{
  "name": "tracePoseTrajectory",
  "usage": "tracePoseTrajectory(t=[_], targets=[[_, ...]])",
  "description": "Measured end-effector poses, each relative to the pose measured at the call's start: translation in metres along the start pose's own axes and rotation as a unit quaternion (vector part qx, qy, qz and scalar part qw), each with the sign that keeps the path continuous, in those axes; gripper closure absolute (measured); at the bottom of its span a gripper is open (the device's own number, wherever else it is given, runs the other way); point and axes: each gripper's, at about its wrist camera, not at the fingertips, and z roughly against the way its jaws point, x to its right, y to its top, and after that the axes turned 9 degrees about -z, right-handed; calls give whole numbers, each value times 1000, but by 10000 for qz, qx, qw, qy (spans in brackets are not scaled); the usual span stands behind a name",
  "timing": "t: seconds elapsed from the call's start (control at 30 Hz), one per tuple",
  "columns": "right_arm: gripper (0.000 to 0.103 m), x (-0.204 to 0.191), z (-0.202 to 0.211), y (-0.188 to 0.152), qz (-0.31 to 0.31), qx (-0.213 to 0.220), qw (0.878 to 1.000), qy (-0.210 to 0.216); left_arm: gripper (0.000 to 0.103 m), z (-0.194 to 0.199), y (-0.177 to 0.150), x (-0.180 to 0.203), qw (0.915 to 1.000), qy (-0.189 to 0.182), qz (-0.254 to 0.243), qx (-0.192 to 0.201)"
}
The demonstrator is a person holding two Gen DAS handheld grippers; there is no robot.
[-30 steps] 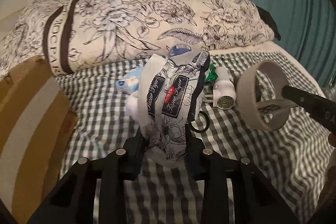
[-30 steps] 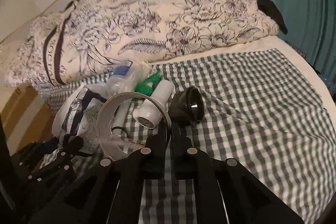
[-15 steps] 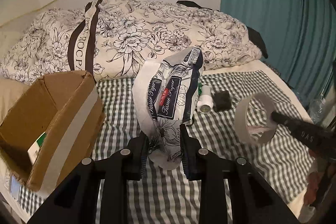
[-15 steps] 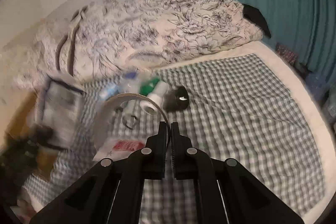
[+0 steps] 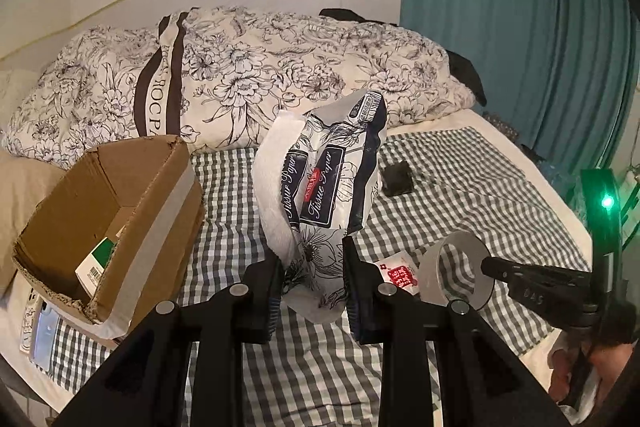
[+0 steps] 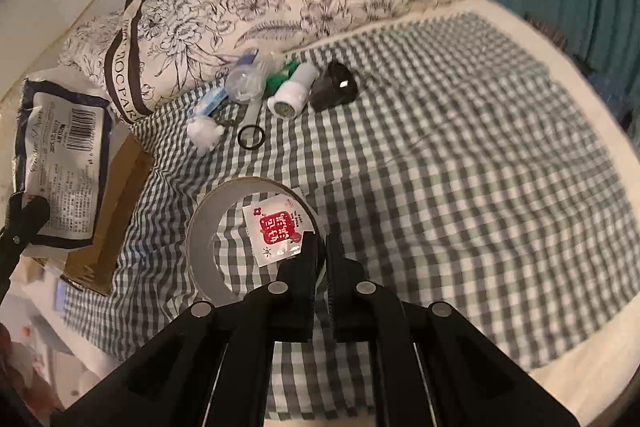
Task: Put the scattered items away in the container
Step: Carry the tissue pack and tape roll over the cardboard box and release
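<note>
In the left wrist view, a floral black-and-white plastic pack of tissue paper was pinched by the left gripper above the checked bed, beside an open brown cardboard box

In the right wrist view, a grey-white tape ring was clamped by the pressed-together fingers of the right gripper

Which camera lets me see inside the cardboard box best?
The left wrist view. There the cardboard box faces the camera with its top open, so you see into it and spot a green and white packet inside. The right wrist view shows only one brown side of the box, half hidden behind the tissue pack.
</note>
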Motion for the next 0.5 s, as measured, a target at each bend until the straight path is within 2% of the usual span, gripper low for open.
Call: tracePoseTrajectory(t=[0.23,0.5], targets=[[98,-31,47,-5,203,330,9988,284,76,21,-4,-23,9998,120,168,62],[98,-112,90,-10,724,714,9926,663,76,49,-7,-88,9976,404,513,241]])
